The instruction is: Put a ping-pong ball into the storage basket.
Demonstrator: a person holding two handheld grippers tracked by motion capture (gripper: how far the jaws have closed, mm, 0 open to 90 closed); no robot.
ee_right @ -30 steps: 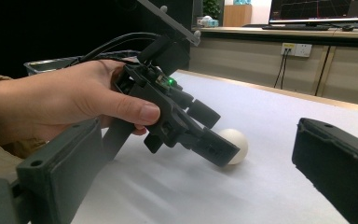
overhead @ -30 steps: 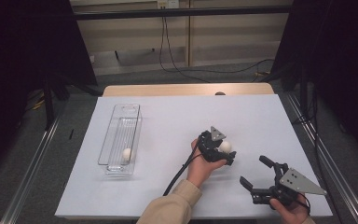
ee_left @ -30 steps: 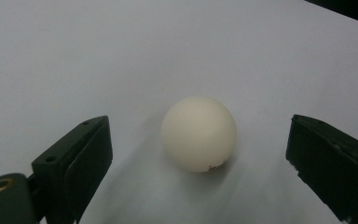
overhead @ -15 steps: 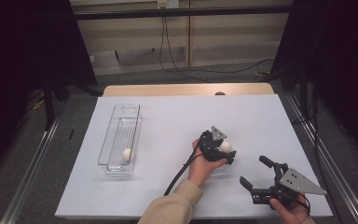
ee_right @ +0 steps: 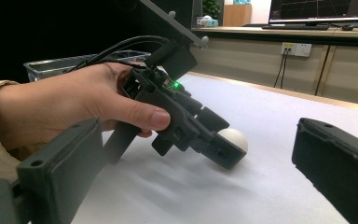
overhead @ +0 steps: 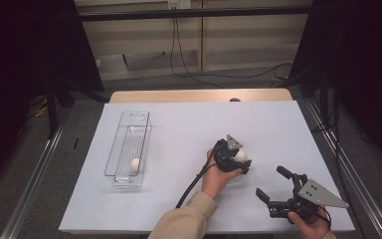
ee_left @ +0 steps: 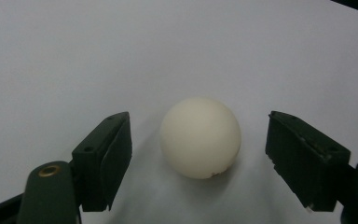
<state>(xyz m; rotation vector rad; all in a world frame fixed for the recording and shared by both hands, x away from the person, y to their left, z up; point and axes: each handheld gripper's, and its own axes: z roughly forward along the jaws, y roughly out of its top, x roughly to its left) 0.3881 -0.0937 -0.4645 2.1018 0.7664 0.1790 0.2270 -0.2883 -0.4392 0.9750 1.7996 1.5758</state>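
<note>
L gripper straddles white ball on worktop; fingers just been closing, gaps both sides (no contact yet). Next: finish the squeeze, lift. R gripper idle, fingers apart.

A ball is lying on the bench between the left claw jaws, the right claw is hovering nearer the front edge, and a tray holding another ball is sitting far left.

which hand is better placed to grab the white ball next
Left. The left claw already straddles the white ball, jaws just closing, gaps left on both sides. The right claw sits open near the table's front edge, off to the side.
</note>
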